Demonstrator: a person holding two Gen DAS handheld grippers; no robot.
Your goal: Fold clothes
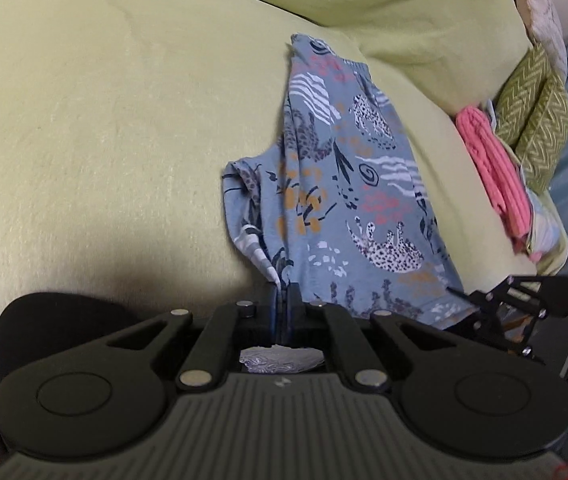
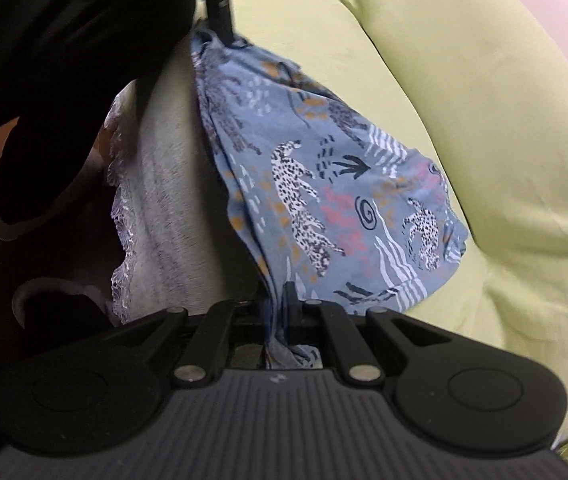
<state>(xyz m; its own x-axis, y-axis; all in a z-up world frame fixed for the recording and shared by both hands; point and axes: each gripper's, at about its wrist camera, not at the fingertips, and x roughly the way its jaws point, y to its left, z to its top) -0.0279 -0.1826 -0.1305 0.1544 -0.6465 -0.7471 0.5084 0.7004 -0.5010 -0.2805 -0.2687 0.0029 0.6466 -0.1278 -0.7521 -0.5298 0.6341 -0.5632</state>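
The pale yellow-green bed sheet filled most of both views, with a plump pillow in the same yellow-green cloth at its far end. The blue-grey leopard-print garment of soft knit cloth lay partly on the sheet near the bed's edge, its near hem lifted and pulled taut between the two tools. A stack of folded clothes sat beyond it at the right: a green herringbone-patterned piece above a coral-pink ribbed piece. A white lace-edged trim hung along the bed's side in the right wrist view. The left gripper was clamped, fingers together, on one corner of the garment's hem. The right gripper was likewise closed on the garment, with bunched cloth caught behind its fingers. In the left wrist view the right gripper showed at the garment's other near corner.
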